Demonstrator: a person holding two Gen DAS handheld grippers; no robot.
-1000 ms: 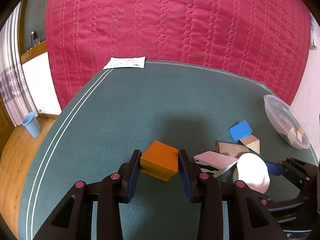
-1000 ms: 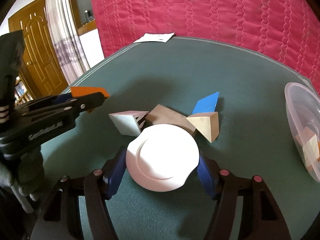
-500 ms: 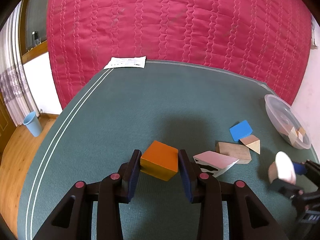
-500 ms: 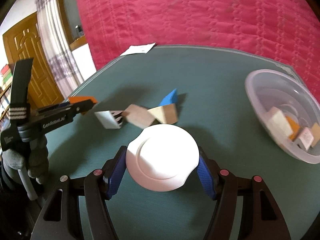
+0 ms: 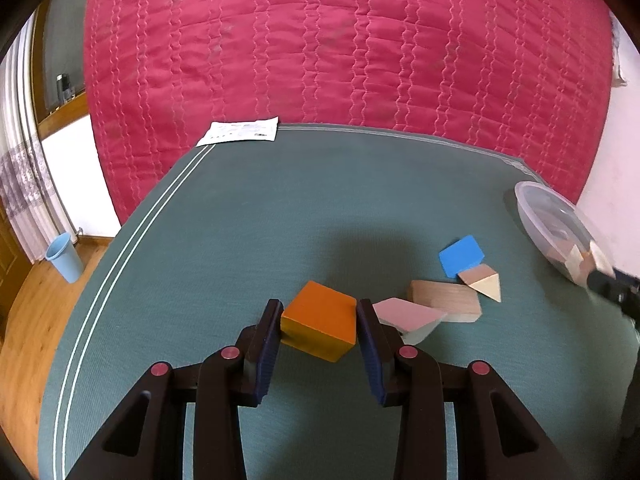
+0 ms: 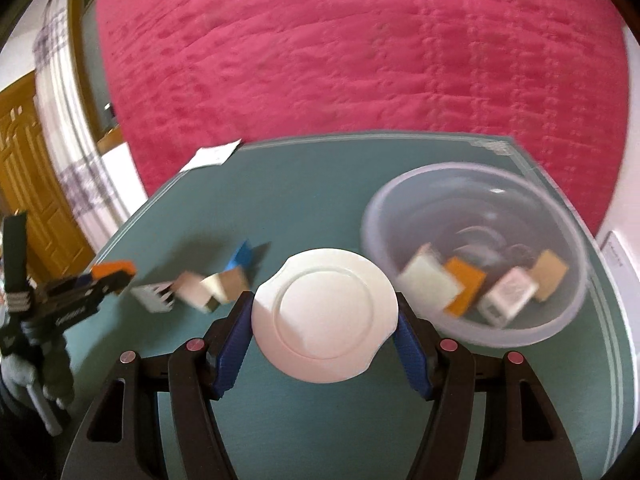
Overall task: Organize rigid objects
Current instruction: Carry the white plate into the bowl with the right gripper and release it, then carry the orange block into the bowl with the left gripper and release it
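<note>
— Tongs first, from the left wrist view: what do they hold?
— The left tongs (image 5: 318, 322) are clamped on an orange block (image 5: 320, 325), both blue pads pressed to its sides, low over the green worktop (image 5: 248, 216).
— What lies beside it?
— Just right of the right pad sits a pink block (image 5: 408, 314), touching a plain wooden slab (image 5: 448, 302). Farther back are a blue block (image 5: 461, 257) and a small wooden wedge (image 5: 482, 280), which touch each other. A clear plastic bowl (image 5: 550, 216) stands at the worktop's right edge with pale blocks inside. A dark blurred part of the other tool shows at the right border.
— Anything else on the worktop?
— A sheet of paper (image 5: 242, 131) at the far edge, against a red quilted cloth (image 5: 340, 48). A blue cup (image 5: 64, 257) stands on the wooden floor at left.
— Now the right wrist view.
— It is blurred. The right tongs (image 6: 324, 316) grip a white round lid (image 6: 324, 316) across its rim, held above the worktop (image 6: 304, 184) and just left of the clear plastic bowl (image 6: 472, 208). Inside the bowl lie several blocks: white, orange, pale and tan.
— And the left side?
— The left tongs (image 6: 110, 274) appear there with the orange block (image 6: 112, 267) in them, a gloved hand (image 6: 48, 360) on the handle. The loose blocks lie between them and the lid.
</note>
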